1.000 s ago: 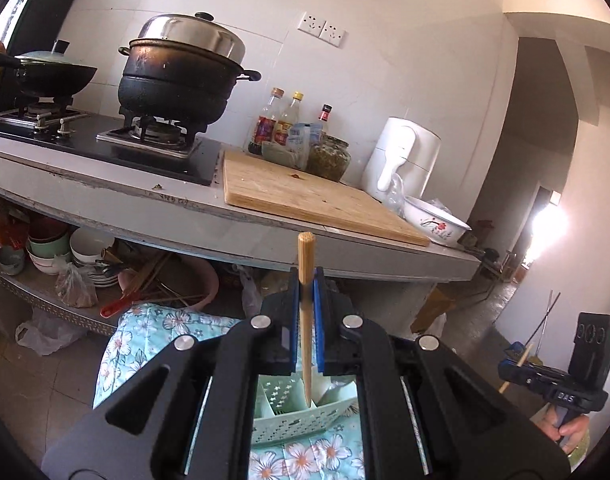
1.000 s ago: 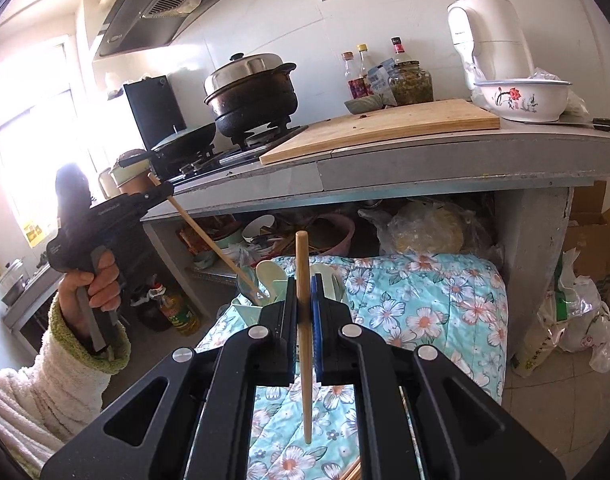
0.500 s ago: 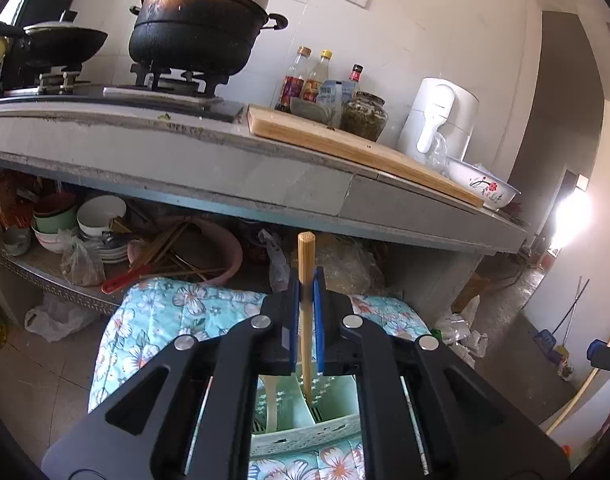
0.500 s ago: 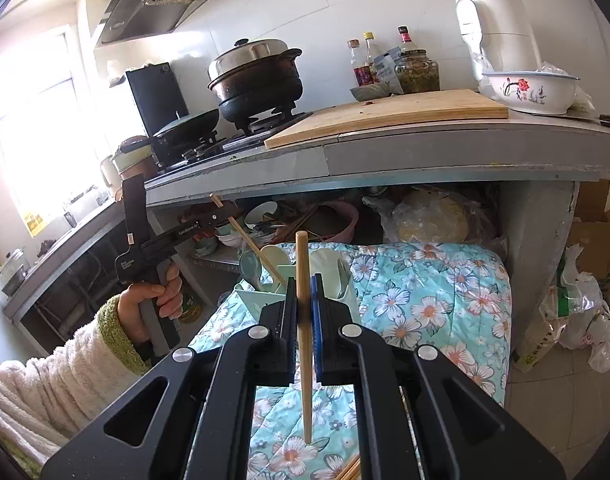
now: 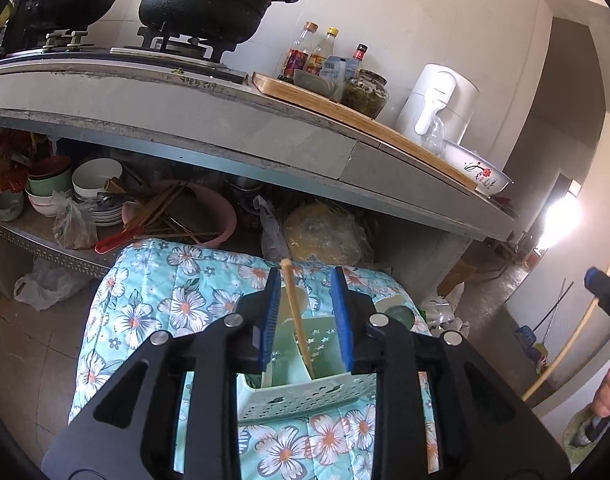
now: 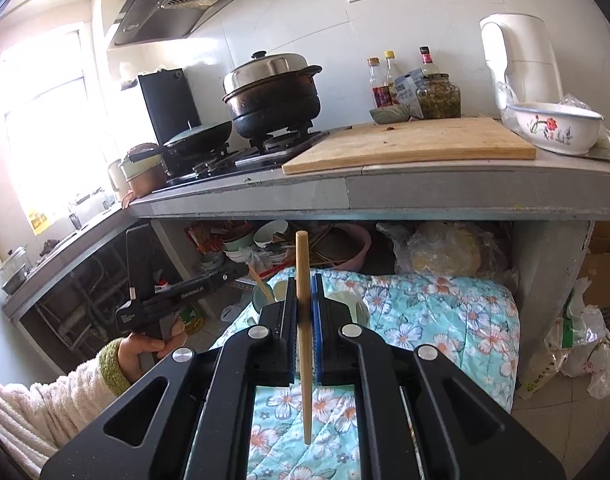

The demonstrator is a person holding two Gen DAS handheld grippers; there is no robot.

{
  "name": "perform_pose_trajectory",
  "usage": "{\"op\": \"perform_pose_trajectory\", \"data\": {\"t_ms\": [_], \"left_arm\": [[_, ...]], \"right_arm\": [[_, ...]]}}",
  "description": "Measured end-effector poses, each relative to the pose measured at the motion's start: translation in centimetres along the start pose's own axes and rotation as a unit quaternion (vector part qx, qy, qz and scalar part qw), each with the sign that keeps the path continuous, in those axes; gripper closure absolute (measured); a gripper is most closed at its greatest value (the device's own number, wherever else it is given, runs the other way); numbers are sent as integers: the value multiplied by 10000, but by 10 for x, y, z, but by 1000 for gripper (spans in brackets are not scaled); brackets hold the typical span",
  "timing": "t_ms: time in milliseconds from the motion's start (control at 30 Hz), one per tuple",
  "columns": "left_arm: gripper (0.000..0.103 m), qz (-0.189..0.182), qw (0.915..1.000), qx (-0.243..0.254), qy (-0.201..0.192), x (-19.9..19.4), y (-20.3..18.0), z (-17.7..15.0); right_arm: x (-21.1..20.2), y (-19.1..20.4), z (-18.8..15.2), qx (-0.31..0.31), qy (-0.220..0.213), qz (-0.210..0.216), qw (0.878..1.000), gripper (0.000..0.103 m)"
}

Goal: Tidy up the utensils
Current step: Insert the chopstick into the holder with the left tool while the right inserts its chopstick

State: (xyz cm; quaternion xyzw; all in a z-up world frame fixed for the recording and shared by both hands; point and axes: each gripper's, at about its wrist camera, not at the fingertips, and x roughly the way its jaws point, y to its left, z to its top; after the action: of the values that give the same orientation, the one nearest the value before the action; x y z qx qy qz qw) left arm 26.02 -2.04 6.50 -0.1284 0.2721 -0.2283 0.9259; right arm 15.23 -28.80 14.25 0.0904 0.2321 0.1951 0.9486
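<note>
The left gripper (image 5: pixel 307 314) was opening its jaws to let a chopstick (image 5: pixel 297 316) lean loose in the green utensil basket (image 5: pixel 305 398). The right gripper (image 6: pixel 304 334) pinched another chopstick (image 6: pixel 304 320), ready to follow.

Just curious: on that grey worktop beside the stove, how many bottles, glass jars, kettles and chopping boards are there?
Capped sauce bottles: 3
Lidded glass jar of greenish preserves: 1
White plastic electric kettle: 1
Pale wooden chopping board: 1
Total: 6
</note>
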Motion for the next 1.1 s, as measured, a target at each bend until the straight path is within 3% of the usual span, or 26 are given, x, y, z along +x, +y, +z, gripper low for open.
{"op": "perform_pose_trajectory", "data": {"t_ms": [300,500,800,933,1100], "left_arm": [[71,-31,9995,-145,-278,-55,14,-21],[71,136,9992,-170,-345,-87,27,-49],[71,342,9988,-261,-234,-105,47,-79],[71,345,9987,-304,-219,-104,50,-80],[71,305,9989,-309,-182,-100,50,-81]], "right_arm": [[34,26,63,-279,-588,76,9978,96],[94,42,78,-549,-464,-13,9974,96],[183,49,53,-1013,187,-443,9937,96],[203,54,32,-1309,505,-573,9884,96],[206,57,13,-1453,892,-404,9845,94]]}}
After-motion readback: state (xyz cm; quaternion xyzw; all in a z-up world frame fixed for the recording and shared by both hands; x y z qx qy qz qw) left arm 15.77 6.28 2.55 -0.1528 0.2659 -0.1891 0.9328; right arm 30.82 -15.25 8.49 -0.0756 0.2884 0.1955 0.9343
